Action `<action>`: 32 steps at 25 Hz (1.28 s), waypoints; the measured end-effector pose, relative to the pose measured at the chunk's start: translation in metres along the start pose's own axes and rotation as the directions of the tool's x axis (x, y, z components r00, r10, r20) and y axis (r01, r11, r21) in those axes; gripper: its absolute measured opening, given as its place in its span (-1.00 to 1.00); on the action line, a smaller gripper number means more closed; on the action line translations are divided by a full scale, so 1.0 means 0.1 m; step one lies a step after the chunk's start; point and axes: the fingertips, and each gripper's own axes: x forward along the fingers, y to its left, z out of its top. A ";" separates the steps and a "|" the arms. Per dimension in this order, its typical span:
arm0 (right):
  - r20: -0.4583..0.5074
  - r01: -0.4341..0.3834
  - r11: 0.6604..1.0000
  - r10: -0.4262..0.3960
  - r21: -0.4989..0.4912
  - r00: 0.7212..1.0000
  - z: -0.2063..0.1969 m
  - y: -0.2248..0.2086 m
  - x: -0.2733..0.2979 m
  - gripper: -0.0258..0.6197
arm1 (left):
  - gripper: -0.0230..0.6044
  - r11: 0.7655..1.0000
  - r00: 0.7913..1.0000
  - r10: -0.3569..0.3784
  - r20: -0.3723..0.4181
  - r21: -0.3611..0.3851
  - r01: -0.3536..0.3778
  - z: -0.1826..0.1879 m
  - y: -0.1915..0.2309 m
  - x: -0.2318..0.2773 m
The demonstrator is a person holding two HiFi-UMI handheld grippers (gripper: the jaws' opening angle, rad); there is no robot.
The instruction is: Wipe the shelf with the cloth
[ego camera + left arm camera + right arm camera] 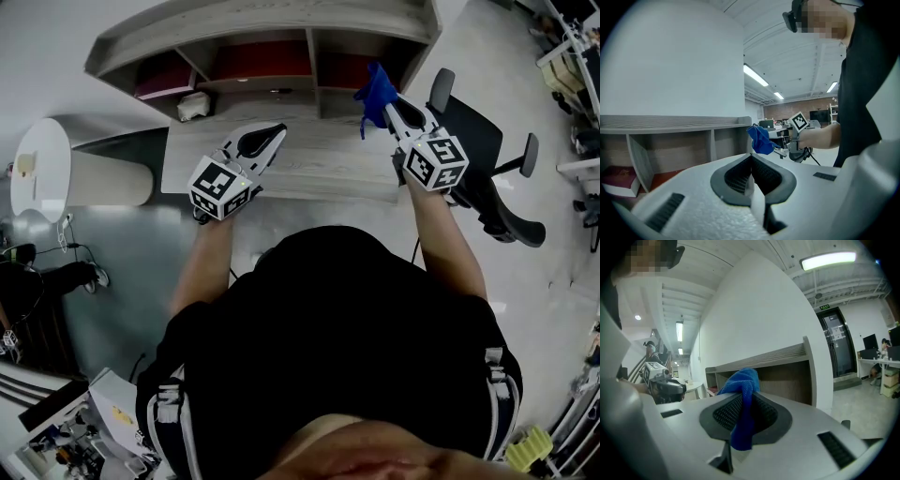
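Right now you are pinching the soft blue cloth (743, 379) in your right gripper (742, 398). The jaws are closed tight on a fold of it, so one bunch is bulging out past the tips and a tail is hanging down in front of the pads. That bunch is the part that would be doing the wiping. Holding it forward of the tips looks sensible, since fabric rather than plastic would be meeting the wood.

You are carrying the cloth in the air in front of the right-hand end of the pale wood-grain shelf unit (272, 21), above the matching wooden desk top (323, 161). As far as the head view shows, it is not touching any board, so I judge the wiping itself is not yet under way.

Your left gripper (273, 134) is hovering over the desk top further left, its jaws pressed together with nothing between them. It is sitting well apart from the cloth, seemingly parked out of the way so the right side is free to sweep.

A dark red book (618, 181) is lying flat in a left compartment, and it will likely be getting in the way when you are wiping that bay. The black office chair (489, 148) is standing just beside the desk's right end, near your right forearm.
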 end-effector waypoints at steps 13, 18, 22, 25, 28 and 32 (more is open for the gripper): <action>0.012 -0.020 1.000 0.020 -0.009 1.000 0.11 -0.09 0.09 -0.75 | -0.87 1.000 0.999 -0.018 0.048 0.000 0.018 0.18 -0.04 0.36; 0.004 -0.033 0.999 0.033 -0.009 0.999 0.10 -0.03 0.15 -0.75 | -0.87 1.000 0.998 -0.011 0.058 -0.010 0.011 0.20 0.00 0.32; 0.000 -0.044 0.999 0.044 -0.009 0.999 0.09 0.00 0.22 -0.75 | -0.87 1.000 0.998 -0.009 0.056 -0.011 0.009 0.17 0.03 0.30; -0.001 -0.043 0.999 0.043 -0.002 0.999 0.09 0.02 0.25 -0.75 | -0.87 1.000 0.999 -0.011 0.052 -0.013 0.012 0.17 0.04 0.28; -0.003 -0.040 0.999 0.040 -0.003 0.999 0.09 0.08 0.29 -0.75 | -0.87 1.000 0.999 -0.019 0.050 -0.017 0.020 0.15 0.07 0.23; 0.021 -0.019 1.000 0.019 -0.001 1.000 0.15 0.10 0.31 -0.75 | -0.87 0.999 0.998 -0.037 0.056 -0.011 0.038 0.17 0.14 0.20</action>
